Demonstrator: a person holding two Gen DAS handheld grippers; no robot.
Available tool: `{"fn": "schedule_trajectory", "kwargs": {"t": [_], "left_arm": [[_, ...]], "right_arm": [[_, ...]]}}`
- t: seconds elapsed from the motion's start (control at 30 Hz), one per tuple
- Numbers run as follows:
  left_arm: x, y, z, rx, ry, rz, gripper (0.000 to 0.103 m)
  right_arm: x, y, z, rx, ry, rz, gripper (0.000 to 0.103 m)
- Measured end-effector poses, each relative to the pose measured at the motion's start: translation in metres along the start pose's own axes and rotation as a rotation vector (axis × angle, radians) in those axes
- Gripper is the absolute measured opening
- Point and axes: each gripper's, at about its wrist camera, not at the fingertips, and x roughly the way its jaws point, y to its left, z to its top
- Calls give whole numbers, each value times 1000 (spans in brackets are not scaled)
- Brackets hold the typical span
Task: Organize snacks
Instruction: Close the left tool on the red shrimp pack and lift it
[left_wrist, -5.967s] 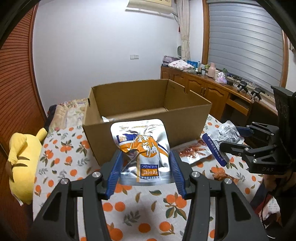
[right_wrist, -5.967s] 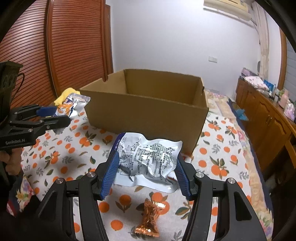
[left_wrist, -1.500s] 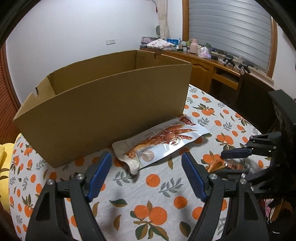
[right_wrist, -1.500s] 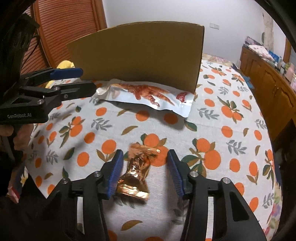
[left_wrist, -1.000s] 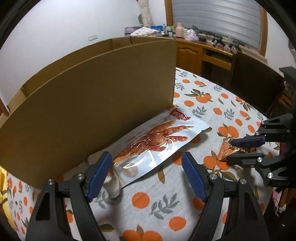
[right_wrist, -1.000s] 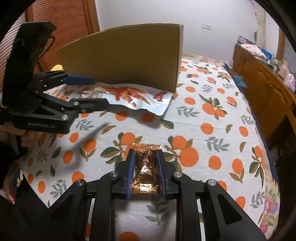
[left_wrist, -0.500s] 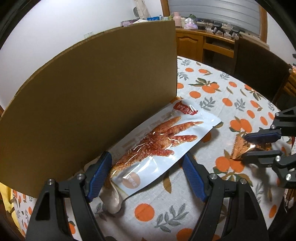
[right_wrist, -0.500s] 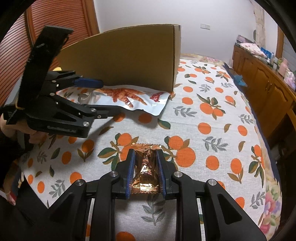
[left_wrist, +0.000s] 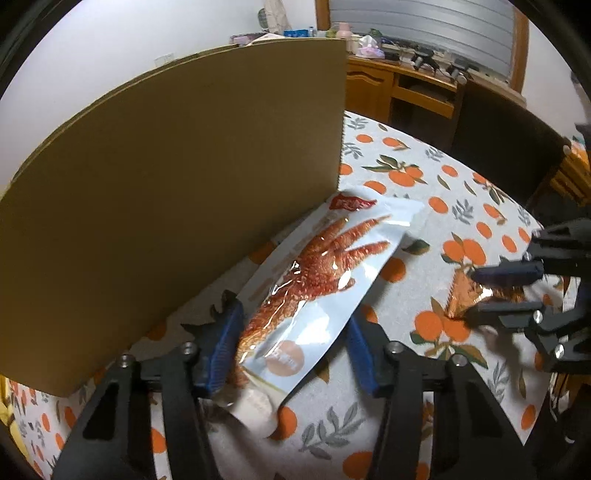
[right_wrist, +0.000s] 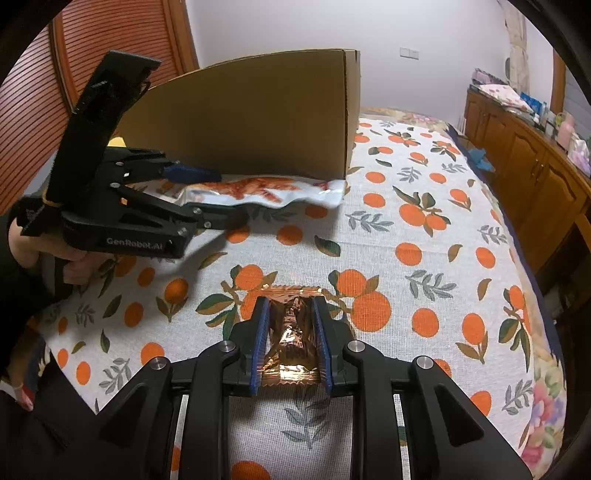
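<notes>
Gleaming copper foil snack (right_wrist: 291, 341) — crinkled, serrated edges, squeezed narrow.

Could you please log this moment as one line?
left gripper: jaws just closing around chicken-feet pouch | right gripper: shut on copper wrapper snack | cardboard box: behind pouch

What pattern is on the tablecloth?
Oranges with green leaves on a white tablecloth, clearest in the right wrist view.
</notes>
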Motion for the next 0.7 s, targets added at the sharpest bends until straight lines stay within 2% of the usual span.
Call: {"fn": "schedule_trajectory", "kwargs": {"t": [0.17,0.3,0.4,0.47,0.57,0.7], "left_arm": [[-8,-7,-8,31,14,-20,41],[-18,-10,-18,31,16,-41,38],[-19,-9,-23,22,16,-34,40],[-17,-6,-22,4,13,-37,52],[-12,3,-20,-36,9,-53,62],[-8,2,-18,-33,-5,-53,63]], "right_arm": [[0,0,0,3,3,0,22],[0,0,-1,2,4,1,22],[0,0,0,3,3,1,22],[1,1,0,4,2,0,22],[0,0,0,5,2,0,22],[0,0,0,5,2,2,22]]}}
